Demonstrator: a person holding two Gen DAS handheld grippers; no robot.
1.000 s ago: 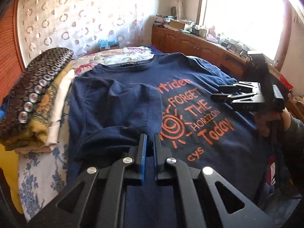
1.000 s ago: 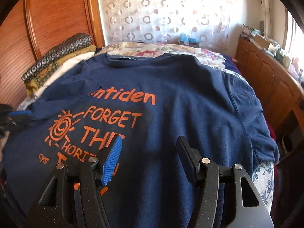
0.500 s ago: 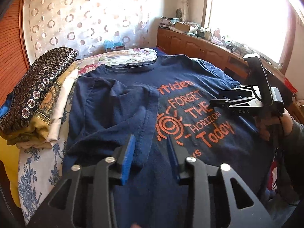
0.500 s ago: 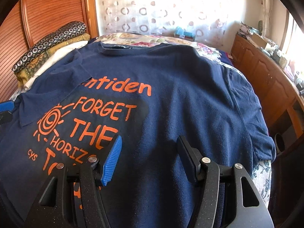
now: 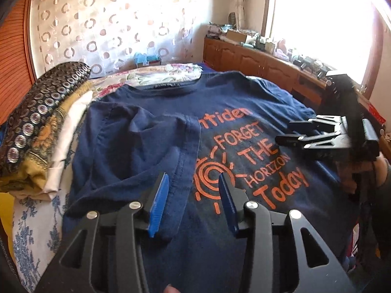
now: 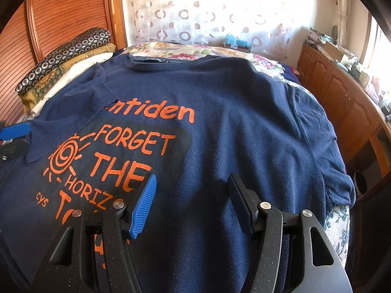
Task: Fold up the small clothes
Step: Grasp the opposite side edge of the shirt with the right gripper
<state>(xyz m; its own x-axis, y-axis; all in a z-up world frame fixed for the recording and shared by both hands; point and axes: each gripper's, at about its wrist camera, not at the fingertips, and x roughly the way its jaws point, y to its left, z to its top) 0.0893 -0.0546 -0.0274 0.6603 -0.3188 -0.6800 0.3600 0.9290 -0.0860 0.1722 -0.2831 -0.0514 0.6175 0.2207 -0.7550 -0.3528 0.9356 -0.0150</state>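
A navy T-shirt (image 5: 244, 112) (image 6: 244, 122) with orange lettering lies front up on the bed. Its left sleeve (image 5: 136, 146) (image 6: 80, 112) is folded inward over part of the print. My left gripper (image 5: 194, 178) hovers just above the sleeve's hem; its jaws are opening and the blue pads press on nothing. My right gripper (image 6: 193, 178) stands open over the shirt's lower middle, holding nothing. In the left wrist view the right gripper (image 5: 284, 131) shows side-on at the right. A blue pad (image 6: 14, 130) of the left one shows at the right wrist view's left edge.
A stack of folded cloths (image 5: 36, 127) (image 6: 63, 58) sits on the bed's left side by the wooden headboard (image 6: 61, 12). A cluttered wooden cabinet (image 5: 256, 61) (image 6: 342, 92) runs under the window on the right. Flowered bedsheet (image 5: 31, 219) shows around the shirt.
The left gripper, shut one second ago over the folded sleeve, has opened and drawn back a little toward the shirt's lower part. The right gripper has stayed put and open.
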